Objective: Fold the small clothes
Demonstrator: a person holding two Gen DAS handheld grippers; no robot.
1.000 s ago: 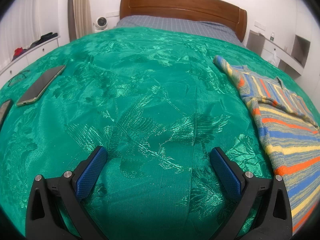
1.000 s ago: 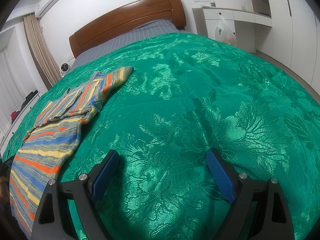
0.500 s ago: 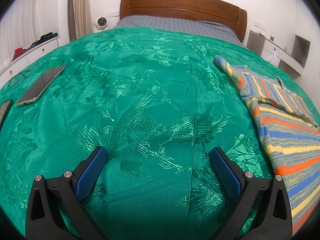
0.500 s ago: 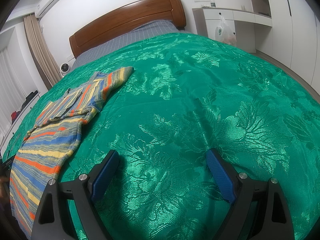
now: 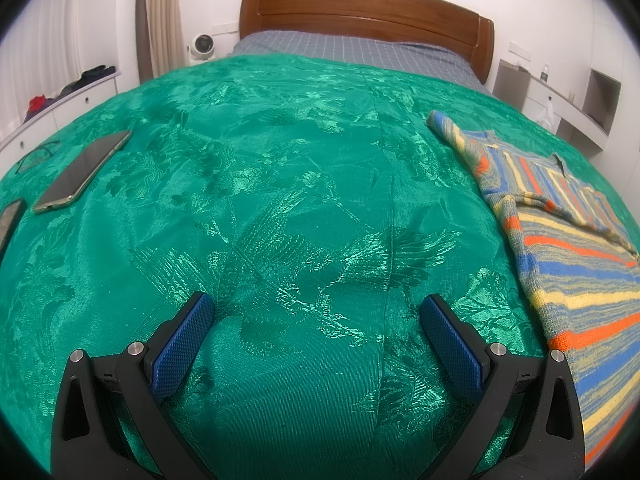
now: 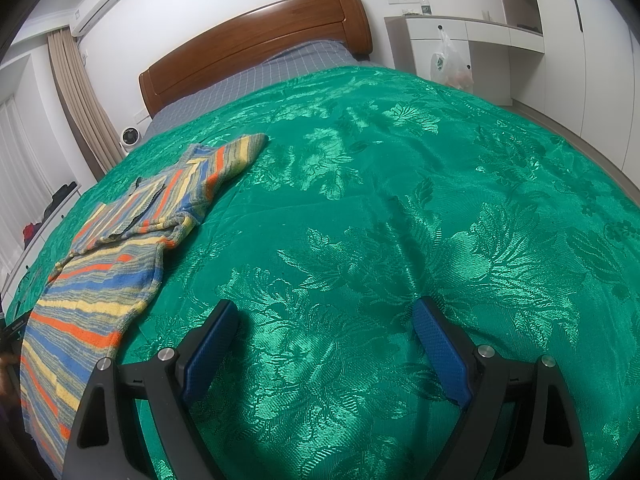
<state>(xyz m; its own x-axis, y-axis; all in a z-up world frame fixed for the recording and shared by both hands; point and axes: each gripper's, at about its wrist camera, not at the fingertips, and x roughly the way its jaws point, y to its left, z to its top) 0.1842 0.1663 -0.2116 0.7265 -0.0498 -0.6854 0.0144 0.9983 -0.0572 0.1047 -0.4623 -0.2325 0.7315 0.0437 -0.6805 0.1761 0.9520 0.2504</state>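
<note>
My left gripper (image 5: 316, 312) sits at the bottom of its frame with its blue, cross-hatched pads spread wide and nothing between them, over bare bedspread; my right gripper (image 6: 324, 320) is spread the same way, equally empty. Both hover above the green bedspread (image 5: 280, 200), a shiny damask-like cloth woven with leaves and birds, lightly creased. The striped sweater (image 5: 568, 264) lies flat on it at the right edge of the left view and at the lower left of the right view (image 6: 104, 264), well apart from either gripper. It is a knit of grey-blue, yellow, orange and blue bands, with one sleeve reaching toward the headboard and the upper part folded over the body. In the left view's upper left I see a phone (image 5: 82, 172) lying face up on the bedspread. Beyond it stands the curved wooden headboard (image 5: 360, 12), glossy brown, over a grey checked sheet (image 5: 352, 48).
</note>
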